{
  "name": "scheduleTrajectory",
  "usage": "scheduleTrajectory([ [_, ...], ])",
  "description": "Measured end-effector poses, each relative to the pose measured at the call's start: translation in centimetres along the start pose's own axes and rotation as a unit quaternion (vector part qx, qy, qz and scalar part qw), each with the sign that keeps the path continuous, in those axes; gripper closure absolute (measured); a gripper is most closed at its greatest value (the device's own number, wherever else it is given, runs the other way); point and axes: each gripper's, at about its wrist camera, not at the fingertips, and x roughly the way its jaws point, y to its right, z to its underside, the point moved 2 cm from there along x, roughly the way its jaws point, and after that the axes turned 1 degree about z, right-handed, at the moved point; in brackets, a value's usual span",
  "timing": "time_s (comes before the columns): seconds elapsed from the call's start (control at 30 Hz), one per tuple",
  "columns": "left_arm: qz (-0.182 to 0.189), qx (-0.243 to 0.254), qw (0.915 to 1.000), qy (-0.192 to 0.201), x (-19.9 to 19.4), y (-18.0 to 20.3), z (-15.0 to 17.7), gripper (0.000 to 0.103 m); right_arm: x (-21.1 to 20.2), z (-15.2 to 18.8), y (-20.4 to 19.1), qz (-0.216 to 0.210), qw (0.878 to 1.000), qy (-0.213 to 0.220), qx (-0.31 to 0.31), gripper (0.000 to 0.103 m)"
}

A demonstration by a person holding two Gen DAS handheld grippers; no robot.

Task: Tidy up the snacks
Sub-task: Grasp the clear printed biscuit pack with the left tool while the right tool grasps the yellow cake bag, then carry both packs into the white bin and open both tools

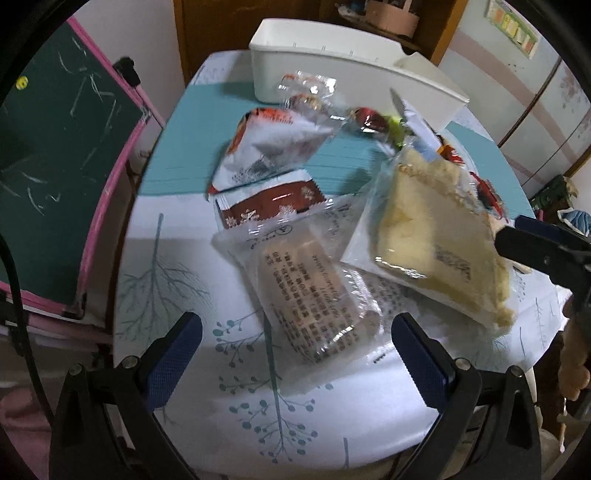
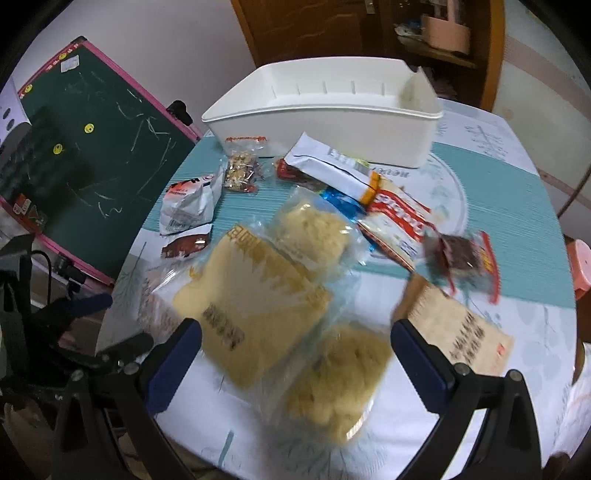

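Note:
A white empty bin (image 1: 325,70) stands at the table's far side, also in the right wrist view (image 2: 332,110). Several wrapped snacks lie in front of it. My left gripper (image 1: 295,354) is open, its fingers on either side of a clear-wrapped brown cake (image 1: 314,299) lying on the table. My right gripper (image 2: 295,354) is open above yellow bread packs (image 2: 258,302), empty. Its fingers show at the right edge of the left wrist view (image 1: 532,243), by a yellow bread pack (image 1: 436,236). Red and white bags (image 1: 273,144) lie beyond.
A round table with a white tree-print cloth (image 1: 229,398) and teal mat (image 2: 517,221). A green chalkboard with pink frame (image 1: 55,155) leans at the left. A wooden cabinet (image 2: 314,29) stands behind. A tan printed packet (image 2: 461,332) lies at the right.

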Motion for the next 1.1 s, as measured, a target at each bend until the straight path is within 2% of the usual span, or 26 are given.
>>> scheduleTrajectory([
  [0.13,0.021,-0.017,0.9995,-0.017,1.2,-0.7,-0.2,0.001,2.5,-0.7,-0.2,-0.017,1.000,-0.013,-0.010,0.001],
  [0.23,0.035,-0.023,0.9988,-0.024,1.8,-0.7,-0.5,0.001,4.4,-0.7,-0.4,-0.023,0.999,-0.035,-0.018,0.009],
  [0.43,0.060,-0.010,0.9968,-0.052,3.7,0.6,-1.0,0.001,5.2,-0.9,-0.1,-0.047,0.998,-0.022,-0.025,0.010],
  [0.47,0.065,-0.011,0.9960,-0.060,4.1,0.9,-1.0,0.001,5.2,-0.9,0.0,-0.051,0.998,-0.021,-0.023,0.014],
  [0.53,0.048,-0.003,0.9973,-0.056,4.2,1.5,-1.0,0.000,5.1,-1.0,0.2,-0.064,0.998,-0.019,-0.020,0.030],
  [0.57,0.041,0.003,0.9976,-0.056,4.3,1.8,-1.1,0.000,5.0,-1.1,0.4,-0.069,0.997,-0.020,-0.015,0.045],
  [0.6,0.038,0.007,0.9978,-0.054,4.3,2.1,-1.0,0.001,4.9,-1.1,0.6,-0.074,0.997,-0.024,-0.009,0.070],
  [0.63,0.034,0.010,0.9980,-0.052,4.2,2.3,-1.0,0.002,4.8,-1.1,0.7,-0.077,0.997,-0.025,-0.004,0.086],
  [0.67,0.025,0.017,0.9984,-0.048,4.1,2.6,-1.0,0.007,4.7,-1.1,0.8,-0.082,0.996,-0.028,-0.002,0.096],
  [0.7,0.013,0.024,0.9987,-0.042,3.8,2.9,-1.0,0.014,4.4,-1.0,0.7,-0.078,0.997,-0.025,-0.002,0.097],
  [0.8,-0.010,0.052,0.9981,-0.031,3.0,3.9,-0.7,0.026,3.7,-0.5,0.0,-0.053,0.998,-0.015,-0.019,0.099],
  [0.97,-0.036,0.069,0.9968,-0.017,1.8,5.7,0.0,0.031,1.8,-0.1,0.0,-0.044,0.999,0.007,-0.018,0.102],
  [1.1,-0.035,0.060,0.9976,0.005,-0.2,5.9,0.2,0.032,-1.4,-0.8,0.0,-0.027,0.998,0.051,-0.026,0.102],
])
